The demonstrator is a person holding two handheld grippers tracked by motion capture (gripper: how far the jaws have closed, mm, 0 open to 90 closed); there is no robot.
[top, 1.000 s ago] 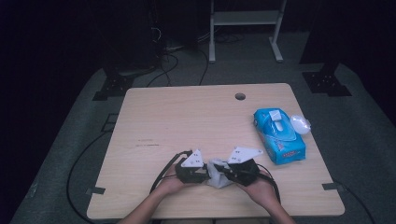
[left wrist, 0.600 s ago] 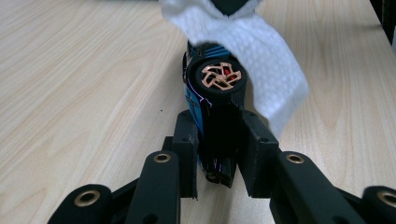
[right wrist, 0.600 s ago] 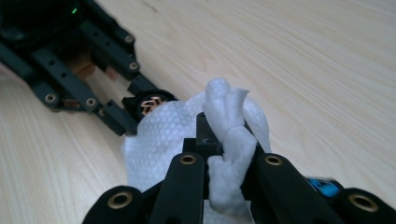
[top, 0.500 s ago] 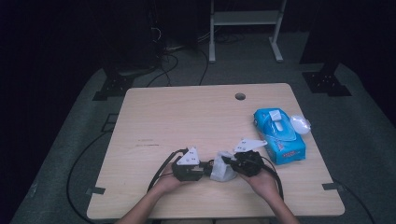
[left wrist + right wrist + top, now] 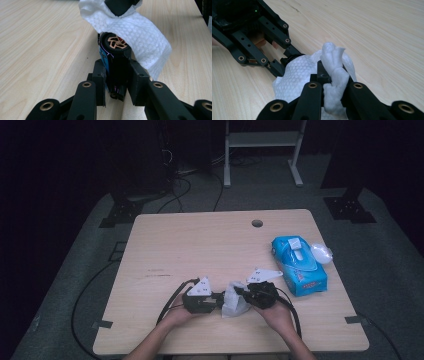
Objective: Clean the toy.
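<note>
My left gripper (image 5: pixel 117 72) is shut on a small black cylinder (image 5: pixel 115 45) with a gold emblem on its end and a blue label on its side. It lies level, just above the wooden table (image 5: pixel 200 245). A white wipe (image 5: pixel 142 32) is draped over the cylinder's far end. My right gripper (image 5: pixel 332 72) is shut on a bunched part of that wipe (image 5: pixel 299 72), facing the left gripper (image 5: pixel 283 62). In the high view the left gripper (image 5: pixel 216 301) and the right gripper (image 5: pixel 240 293) meet at the wipe (image 5: pixel 234 304) near the table's front edge.
A blue tissue pack (image 5: pixel 299 265) lies at the table's right side, with a crumpled clear wrapper (image 5: pixel 321 253) beside it. A round cable hole (image 5: pixel 257 223) sits near the far edge. Black cables trail from both grippers toward the front edge.
The right gripper with the wipe has shifted slightly away from the front edge, against the cylinder. The left gripper has kept still.
</note>
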